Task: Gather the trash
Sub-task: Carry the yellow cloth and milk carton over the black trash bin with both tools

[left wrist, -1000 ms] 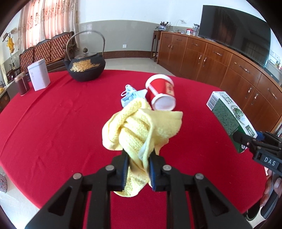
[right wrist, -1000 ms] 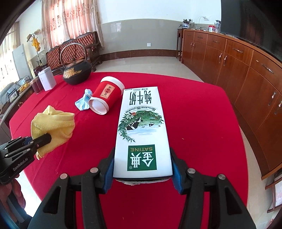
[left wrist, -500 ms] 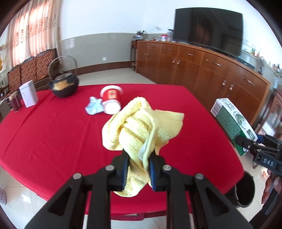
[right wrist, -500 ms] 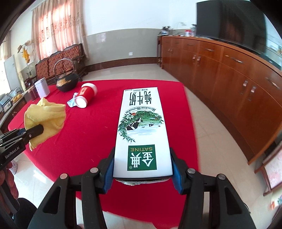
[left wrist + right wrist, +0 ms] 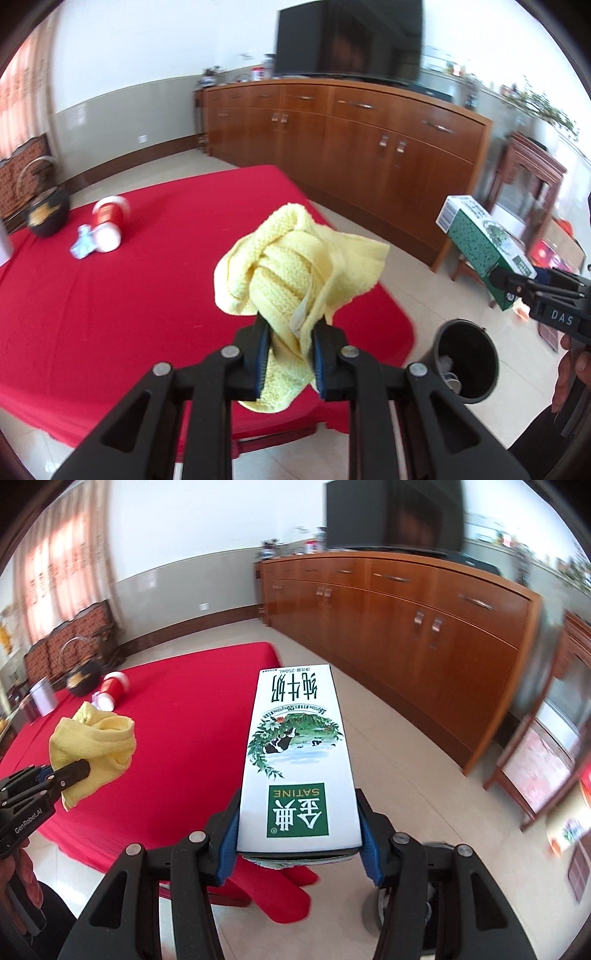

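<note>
My left gripper [image 5: 288,354] is shut on a crumpled yellow cloth [image 5: 295,266], held above the near corner of the red table [image 5: 147,295]. It also shows in the right wrist view [image 5: 70,771] with the cloth [image 5: 92,746]. My right gripper [image 5: 299,834] is shut on a green and white milk carton [image 5: 299,753], held over the floor beyond the table edge; the carton also shows in the left wrist view [image 5: 484,240]. A black trash bin [image 5: 465,362] stands on the floor below the carton. A red paper cup [image 5: 109,221] and a blue mask [image 5: 83,245] lie on the table.
A black iron kettle [image 5: 46,218] stands at the table's far left. A long wooden sideboard [image 5: 351,140] with a TV [image 5: 351,40] runs along the wall. A white tin [image 5: 42,698] stands near the kettle. Tiled floor lies between table and sideboard.
Both grippers have pulled back and swung right from over the table towards its corner, still holding cloth and carton. The trash bin has come into view.
</note>
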Demonstrator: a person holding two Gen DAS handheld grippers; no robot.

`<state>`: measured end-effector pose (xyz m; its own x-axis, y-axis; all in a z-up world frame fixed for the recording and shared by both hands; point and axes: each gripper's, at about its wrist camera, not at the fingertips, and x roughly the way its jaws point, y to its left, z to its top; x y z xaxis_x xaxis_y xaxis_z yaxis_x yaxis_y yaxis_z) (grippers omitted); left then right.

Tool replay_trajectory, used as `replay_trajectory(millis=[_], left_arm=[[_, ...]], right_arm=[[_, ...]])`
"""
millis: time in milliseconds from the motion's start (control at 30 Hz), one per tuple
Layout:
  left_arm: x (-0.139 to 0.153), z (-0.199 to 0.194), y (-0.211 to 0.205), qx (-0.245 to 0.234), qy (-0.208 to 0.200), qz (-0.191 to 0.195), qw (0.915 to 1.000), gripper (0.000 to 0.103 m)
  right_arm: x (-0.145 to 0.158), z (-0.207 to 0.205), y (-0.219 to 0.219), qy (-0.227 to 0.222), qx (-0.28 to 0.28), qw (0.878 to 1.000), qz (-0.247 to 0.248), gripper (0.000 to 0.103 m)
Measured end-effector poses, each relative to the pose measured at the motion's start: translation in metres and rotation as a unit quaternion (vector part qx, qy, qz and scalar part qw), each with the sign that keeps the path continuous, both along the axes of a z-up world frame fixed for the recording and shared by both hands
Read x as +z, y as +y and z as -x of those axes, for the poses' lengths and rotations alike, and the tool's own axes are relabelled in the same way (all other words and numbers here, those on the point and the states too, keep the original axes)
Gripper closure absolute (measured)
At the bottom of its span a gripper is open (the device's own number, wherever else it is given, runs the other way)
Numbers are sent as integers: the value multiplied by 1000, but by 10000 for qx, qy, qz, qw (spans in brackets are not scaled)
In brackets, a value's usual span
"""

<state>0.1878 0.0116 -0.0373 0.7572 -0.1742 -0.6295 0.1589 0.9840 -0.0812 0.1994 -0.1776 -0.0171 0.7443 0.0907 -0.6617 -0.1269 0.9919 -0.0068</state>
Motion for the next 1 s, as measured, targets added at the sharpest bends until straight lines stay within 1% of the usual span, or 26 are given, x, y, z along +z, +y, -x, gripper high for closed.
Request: replay_trajectory(millis=[267,567,800,1000], left_arm=[[-2,-4,-65,-672,37,-42,9977,82],[-14,-5,-133,-1392,188,-100,9900,82],[-33,-9,-175,-1772,451,-131,9831,82],[-56,-12,-206,-2081,708,-269,9752,82]], right_arm=[[-12,29,-72,140,-640,9978,-38,47],[-30,53,-140,339,-1194,9923,-21,47],[-48,60,-174,527,-1423,9884,-16,47],[-75,65,-198,801,-1596,9839,-4,47]])
